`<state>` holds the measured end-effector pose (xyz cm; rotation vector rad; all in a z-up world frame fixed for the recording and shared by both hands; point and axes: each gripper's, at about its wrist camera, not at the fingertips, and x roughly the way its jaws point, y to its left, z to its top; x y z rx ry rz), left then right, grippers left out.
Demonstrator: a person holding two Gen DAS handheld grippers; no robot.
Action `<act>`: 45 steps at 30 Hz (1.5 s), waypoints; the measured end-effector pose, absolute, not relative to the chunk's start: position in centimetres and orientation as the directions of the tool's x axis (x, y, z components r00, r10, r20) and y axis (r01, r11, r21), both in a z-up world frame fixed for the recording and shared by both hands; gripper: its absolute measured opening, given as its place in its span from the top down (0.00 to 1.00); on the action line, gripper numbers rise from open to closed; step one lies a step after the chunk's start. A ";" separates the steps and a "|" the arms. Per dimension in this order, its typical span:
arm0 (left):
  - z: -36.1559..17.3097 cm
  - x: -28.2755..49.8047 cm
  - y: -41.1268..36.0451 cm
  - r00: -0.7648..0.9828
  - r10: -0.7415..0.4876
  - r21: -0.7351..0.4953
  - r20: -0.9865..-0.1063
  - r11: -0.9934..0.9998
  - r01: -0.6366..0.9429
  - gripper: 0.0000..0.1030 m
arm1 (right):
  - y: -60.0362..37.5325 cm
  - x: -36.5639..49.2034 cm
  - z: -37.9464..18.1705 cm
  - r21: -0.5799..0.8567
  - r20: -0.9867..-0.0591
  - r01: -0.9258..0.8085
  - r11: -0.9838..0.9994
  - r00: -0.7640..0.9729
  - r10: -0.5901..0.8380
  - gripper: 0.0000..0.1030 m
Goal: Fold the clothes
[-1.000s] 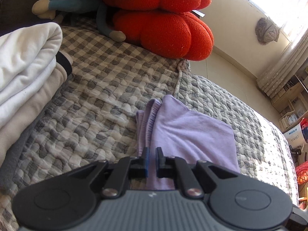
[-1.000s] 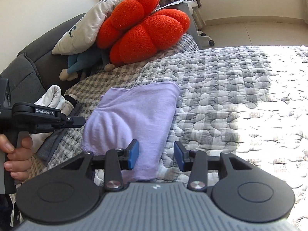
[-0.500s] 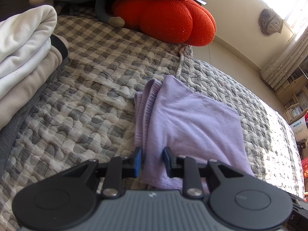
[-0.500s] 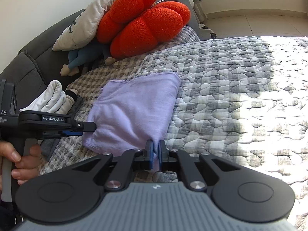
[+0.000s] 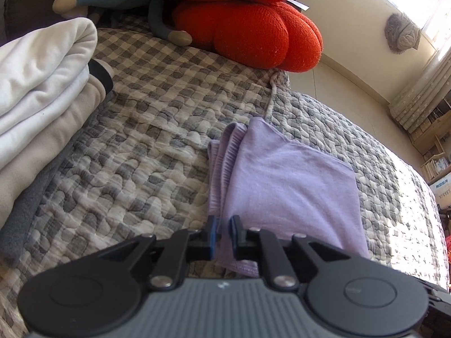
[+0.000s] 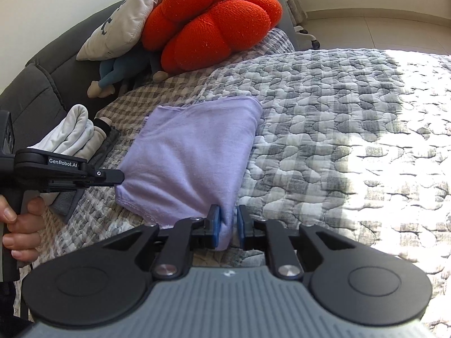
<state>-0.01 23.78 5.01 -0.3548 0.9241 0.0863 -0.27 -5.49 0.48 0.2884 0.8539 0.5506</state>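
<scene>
Quilted bed (image 6: pixel 324 118): folded lilac garment (image 6: pixel 191 152) runs toward pillows; left hand-held gripper (image 5: pixel 224 232) closing on its corner, right (image 6: pixel 227 229) opening

Both wrist views, close, share lilac cloth (image 5: pixel 290 180).

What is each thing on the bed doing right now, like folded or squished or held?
Purple cloth: folded flat on the quilt, both near corners between tongs.
Left tongs: closing, cloth edge between the pads.
Right tongs: opening, cloth corner between the pads.
White and beige clothes: folded, stacked.
Orange cushion: puffy, leaning on the grey pillow.
Blue plush toy: lying under the pillow.
</scene>
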 end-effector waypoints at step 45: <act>4.6 6.0 23.6 0.747 -0.082 -0.346 -0.660 0.915 -0.205 0.82 | -1.7 9.9 0.2 0.322 -0.575 -0.443 0.837 0.611 0.544 0.88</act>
